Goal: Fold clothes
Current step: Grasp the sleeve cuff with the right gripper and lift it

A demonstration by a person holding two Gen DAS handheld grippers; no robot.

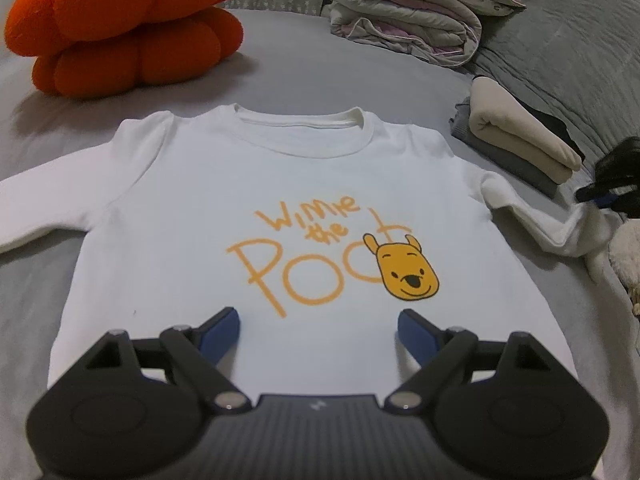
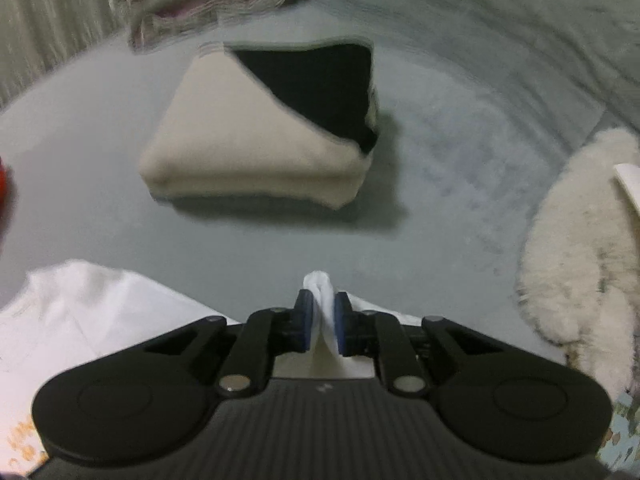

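White sweatshirt [image 1: 256, 184] spread flat on bed [image 1: 280, 76]; right claw [image 2: 320, 314] pinches its sleeve [image 2: 322, 304] for folding, left claw [image 1: 319, 330] hovers spread apart.

A white sweatshirt [image 1: 280, 200] lies flat and face up on the grey bed [image 1: 288, 72], its neck toward 12 o'clock and an orange "Winnie the Pooh" print with a yellow bear face [image 1: 406, 270] on the chest. The left claw [image 1: 319, 330] hangs over its lower part at 6 o'clock, jaws wide apart and empty. At 3 o'clock the right claw [image 1: 604, 196] sits at the end of one sleeve. An orange cushion [image 1: 128, 28] rests at 10 o'clock, a rolled quilt [image 1: 408, 12] at 1 o'clock, and folded clothes [image 1: 516, 136] at 2 o'clock.
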